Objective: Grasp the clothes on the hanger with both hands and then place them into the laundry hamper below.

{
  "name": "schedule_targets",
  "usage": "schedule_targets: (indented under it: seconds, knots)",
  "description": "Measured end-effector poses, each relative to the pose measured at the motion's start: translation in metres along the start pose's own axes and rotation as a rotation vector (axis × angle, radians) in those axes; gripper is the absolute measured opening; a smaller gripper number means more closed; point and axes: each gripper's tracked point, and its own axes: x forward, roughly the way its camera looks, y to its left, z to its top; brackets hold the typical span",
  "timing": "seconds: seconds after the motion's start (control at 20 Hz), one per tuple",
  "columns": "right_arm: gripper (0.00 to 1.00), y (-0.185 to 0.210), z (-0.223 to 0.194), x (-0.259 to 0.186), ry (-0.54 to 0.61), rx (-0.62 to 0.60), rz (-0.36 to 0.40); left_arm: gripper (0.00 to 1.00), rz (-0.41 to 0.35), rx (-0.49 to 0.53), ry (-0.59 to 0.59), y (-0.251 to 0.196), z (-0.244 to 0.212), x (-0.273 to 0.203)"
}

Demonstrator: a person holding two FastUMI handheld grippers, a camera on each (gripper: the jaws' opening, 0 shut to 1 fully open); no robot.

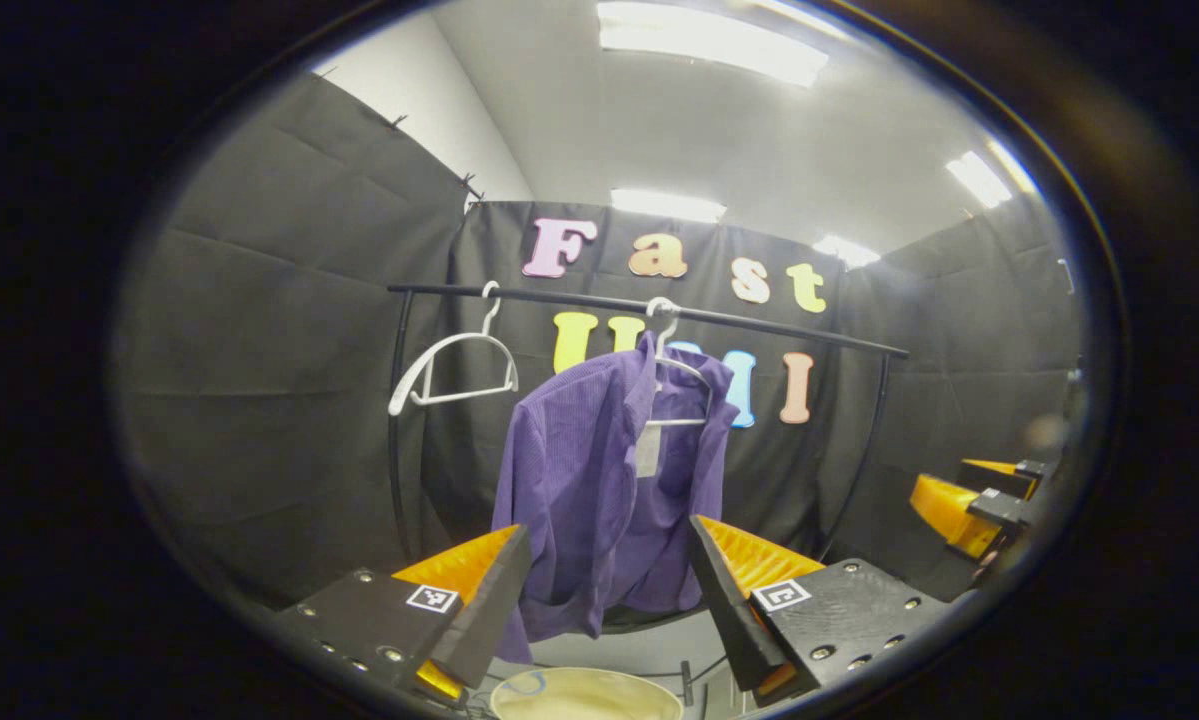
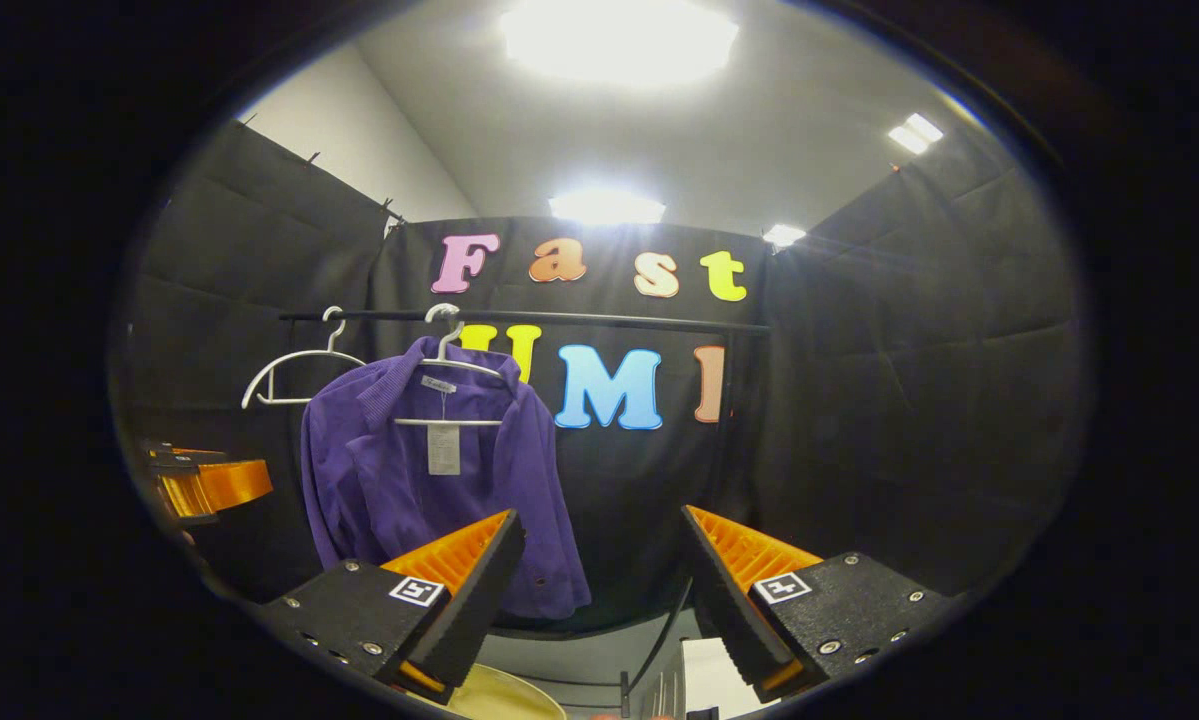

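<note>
Purple shirt (image 1: 609, 480) is hanging lengthwise from a white hanger (image 1: 679, 385) on the black rail (image 1: 649, 305), straight ahead of the gaping left tongs (image 1: 609, 590); the right tongs (image 2: 604, 580), also spread, are aiming past its edge. Likely the hamper (image 1: 584, 695) is sitting below.

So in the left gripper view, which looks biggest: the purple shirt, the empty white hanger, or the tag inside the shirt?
1. Purple shirt
2. Empty white hanger
3. Tag

All three hang at the same rail, so nearness hardly skews this.

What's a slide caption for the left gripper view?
Left gripper open, facing the purple shirt on its hanger, laundry hamper below.
</note>
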Motion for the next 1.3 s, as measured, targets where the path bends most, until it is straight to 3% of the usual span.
schedule_targets:
  seconds: [0.15, 0.2, 0.3, 0.4, 0.55, 0.6, 0.65, 0.75, 0.95, 1.0, 1.15, 1.2, 1.25, 1.3]
  knots:
    - [0.96, 0.020, 0.002, 0.023, 0.034, 0.043, 0.071, 0.85, -0.003, -0.009, -0.012, -0.003, 0.013, 0.007]
    - [0.96, 0.025, 0.002, 0.033, 0.046, 0.048, 0.092, 0.95, 0.004, -0.013, -0.010, -0.003, 0.014, 0.012]
    - [0.96, 0.030, 0.003, 0.057, 0.055, 0.048, 0.122, 0.90, 0.023, -0.028, 0.010, -0.004, 0.011, 0.027]
    - [0.96, 0.035, 0.006, 0.083, 0.044, 0.054, 0.156, 0.95, 0.050, -0.036, 0.046, -0.005, 0.006, 0.044]
    - [0.96, 0.043, 0.002, 0.125, 0.054, 0.084, 0.211, 0.95, 0.109, -0.012, 0.074, -0.007, 0.008, 0.068]
    - [0.96, 0.047, 0.001, 0.138, 0.057, 0.094, 0.237, 0.90, 0.129, -0.001, 0.073, -0.008, 0.010, 0.077]
    - [0.96, 0.051, -0.001, 0.152, 0.058, 0.100, 0.261, 0.94, 0.148, 0.009, 0.071, -0.010, 0.013, 0.086]
    - [0.96, 0.058, -0.005, 0.178, 0.063, 0.105, 0.309, 0.86, 0.188, 0.021, 0.071, -0.016, 0.015, 0.107]
    - [0.96, 0.072, -0.012, 0.222, 0.057, 0.122, 0.391, 0.95, 0.257, 0.022, 0.061, -0.024, 0.012, 0.139]
    - [0.96, 0.075, -0.014, 0.233, 0.054, 0.127, 0.406, 0.85, 0.270, 0.021, 0.061, -0.026, 0.010, 0.146]
    - [0.95, 0.084, -0.024, 0.266, 0.064, 0.137, 0.446, 0.85, 0.319, 0.019, 0.065, -0.024, 0.002, 0.171]
    - [0.95, 0.089, -0.026, 0.275, 0.072, 0.146, 0.465, 0.95, 0.339, 0.013, 0.067, -0.022, 0.000, 0.178]
    - [0.95, 0.092, -0.028, 0.284, 0.078, 0.153, 0.480, 0.95, 0.353, 0.004, 0.070, -0.019, -0.004, 0.185]
    - [0.95, 0.096, -0.030, 0.293, 0.084, 0.159, 0.494, 0.86, 0.369, -0.002, 0.073, -0.018, -0.007, 0.192]
